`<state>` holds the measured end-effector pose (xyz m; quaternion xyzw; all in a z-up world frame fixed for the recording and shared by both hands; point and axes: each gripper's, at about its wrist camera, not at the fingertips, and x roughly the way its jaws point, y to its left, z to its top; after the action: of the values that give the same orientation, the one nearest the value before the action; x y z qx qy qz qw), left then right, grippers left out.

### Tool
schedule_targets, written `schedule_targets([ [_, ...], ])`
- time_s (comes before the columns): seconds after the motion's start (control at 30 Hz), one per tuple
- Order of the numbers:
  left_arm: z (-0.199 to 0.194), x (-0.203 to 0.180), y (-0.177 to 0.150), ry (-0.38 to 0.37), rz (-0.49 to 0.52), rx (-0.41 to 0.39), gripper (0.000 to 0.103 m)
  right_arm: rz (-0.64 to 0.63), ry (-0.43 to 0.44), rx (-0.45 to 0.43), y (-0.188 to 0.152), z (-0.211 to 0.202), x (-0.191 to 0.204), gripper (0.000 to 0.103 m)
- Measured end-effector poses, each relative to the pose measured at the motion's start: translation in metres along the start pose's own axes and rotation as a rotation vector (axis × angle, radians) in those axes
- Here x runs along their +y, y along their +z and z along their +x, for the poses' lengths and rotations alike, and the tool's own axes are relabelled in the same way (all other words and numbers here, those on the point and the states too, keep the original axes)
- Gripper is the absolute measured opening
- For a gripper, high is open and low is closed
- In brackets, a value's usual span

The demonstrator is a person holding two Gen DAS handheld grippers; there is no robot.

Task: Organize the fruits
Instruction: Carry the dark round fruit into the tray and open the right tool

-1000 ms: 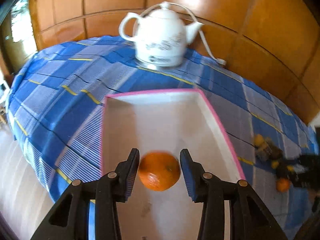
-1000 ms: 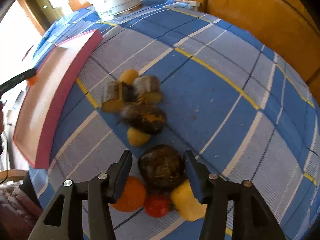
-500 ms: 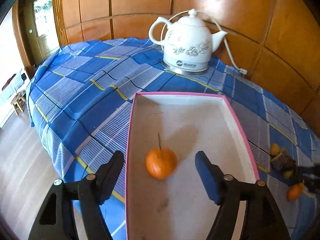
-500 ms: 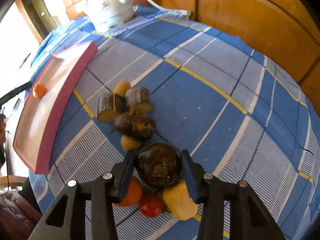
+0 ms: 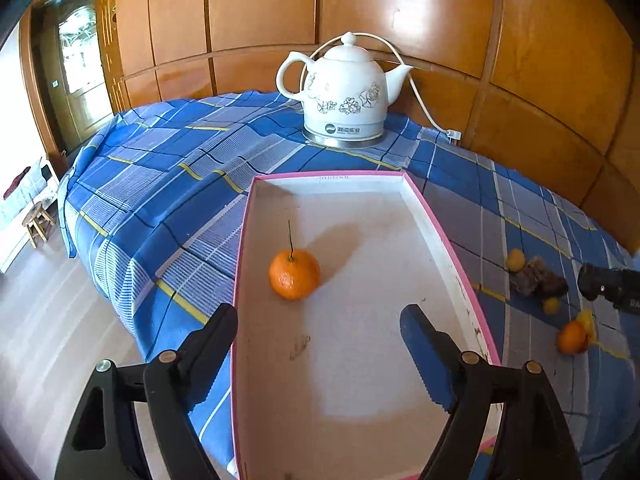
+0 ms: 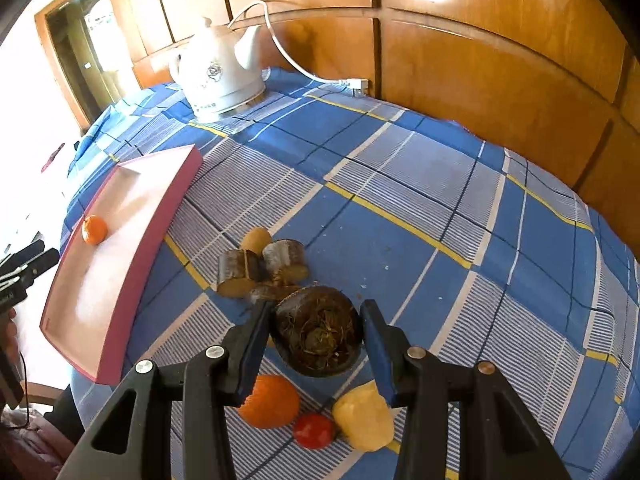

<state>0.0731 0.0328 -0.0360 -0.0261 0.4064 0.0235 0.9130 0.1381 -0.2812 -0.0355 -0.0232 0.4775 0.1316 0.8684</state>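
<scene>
Right claw [image 6: 316, 338] pinching brown fruit [image 6: 318, 334] above pile, well apart from tray [image 6: 160, 224]. Left claw [image 5: 320, 336] spread, empty, over tray near orange [image 5: 295, 274]. Risk: rough, rounded fruit slipping out, scattering pile.

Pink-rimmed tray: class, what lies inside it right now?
Inside the pink-rimmed tray lies one orange with a thin stem, resting on the white floor. The near end is partly covered by the left gripper, its jaws open.
</scene>
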Motion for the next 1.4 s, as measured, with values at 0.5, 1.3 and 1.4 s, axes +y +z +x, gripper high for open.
schedule_targets([
  [0.5, -0.016, 0.005, -0.007, 0.038, 0.022, -0.063, 0.085, -0.054, 0.064, 0.011, -0.004, 0.002, 0.037, 0.047],
  [1.3, -0.041, 0.022, -0.017, 0.034, 0.016, -0.143, 0.085, 0.064, 0.369, 0.06, 0.058, 0.059, 0.183, 0.049],
  [1.4, -0.04, 0.025, -0.019, 0.031, 0.003, -0.141, 0.085, 0.047, 0.346, 0.049, 0.056, 0.054, 0.185, 0.049],
])
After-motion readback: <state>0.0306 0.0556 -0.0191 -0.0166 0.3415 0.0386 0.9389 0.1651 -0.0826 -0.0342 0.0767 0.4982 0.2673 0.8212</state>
